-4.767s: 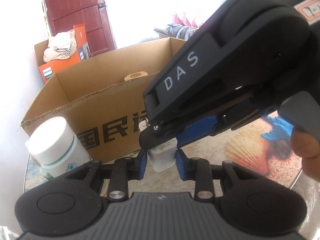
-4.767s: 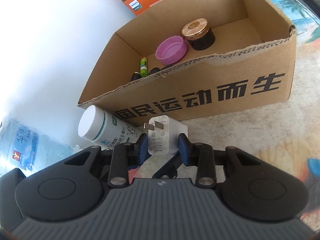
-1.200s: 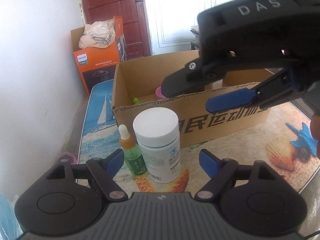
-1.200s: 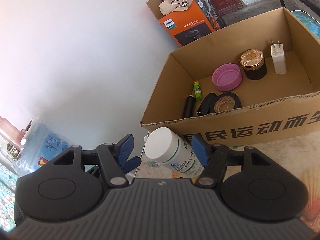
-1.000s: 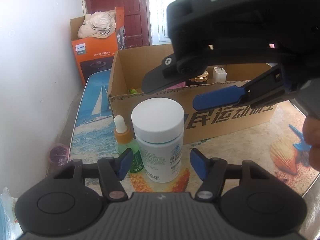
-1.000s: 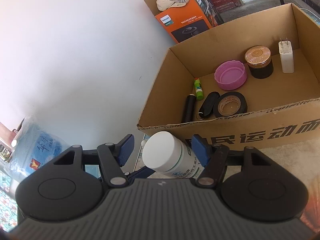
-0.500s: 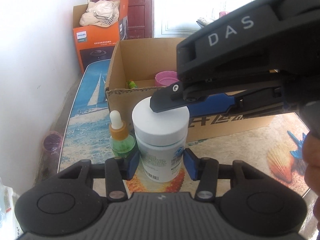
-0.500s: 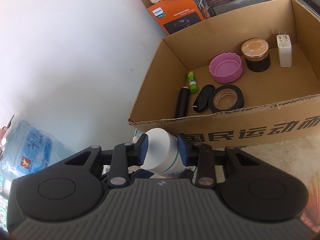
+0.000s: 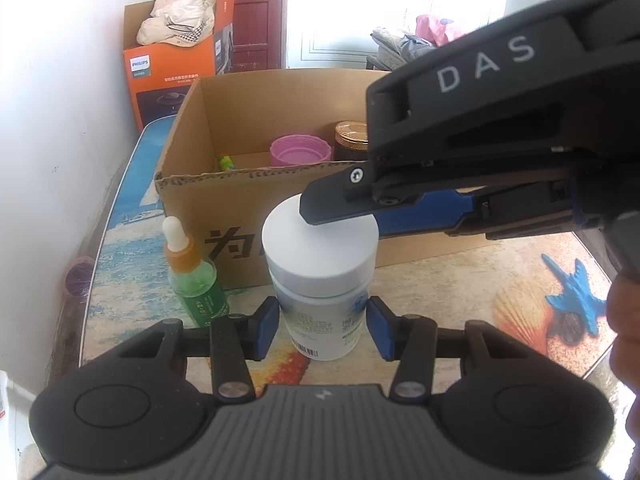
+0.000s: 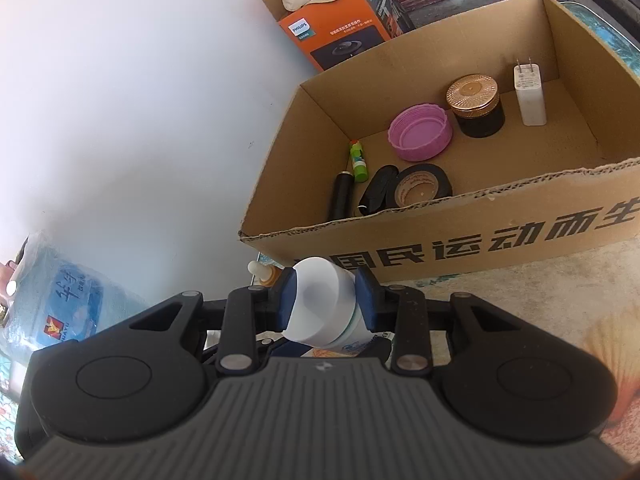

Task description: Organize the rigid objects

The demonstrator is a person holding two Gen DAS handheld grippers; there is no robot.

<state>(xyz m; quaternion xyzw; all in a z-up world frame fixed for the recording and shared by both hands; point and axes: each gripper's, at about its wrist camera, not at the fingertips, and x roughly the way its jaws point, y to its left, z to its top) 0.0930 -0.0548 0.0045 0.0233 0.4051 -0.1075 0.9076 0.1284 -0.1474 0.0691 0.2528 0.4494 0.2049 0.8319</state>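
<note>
Left wrist view, left to right: green dropper bottle (image 9: 194, 280) stands just beside the white pill bottle (image 9: 320, 276) on the tabletop (image 9: 460, 292), both in front of the cardboard box (image 9: 248, 196). Left gripper (image 9: 322, 326) has its jaws pinching the pill bottle's body low down; right gripper (image 10: 325, 300) has its jaws clamped on the white cap from above. Bottle looks like stiff smooth plastic, likely light, not fragile, but the label and cap are slick, so I'd hold it at the cap's side wall or the shoulder under it, square on, not the rounded top. Dropper bottle looks like glass and tippy; it sits touching-close on the left, so lift straight up before any sideways move. Box's near wall is the edge to clear. Right wrist view: inside, the left end is crowded with tape roll (image 10: 420, 188), pink lid (image 10: 420, 132) and small sticks; open floor lies front right, beyond the charger (image 10: 530, 96).
</note>
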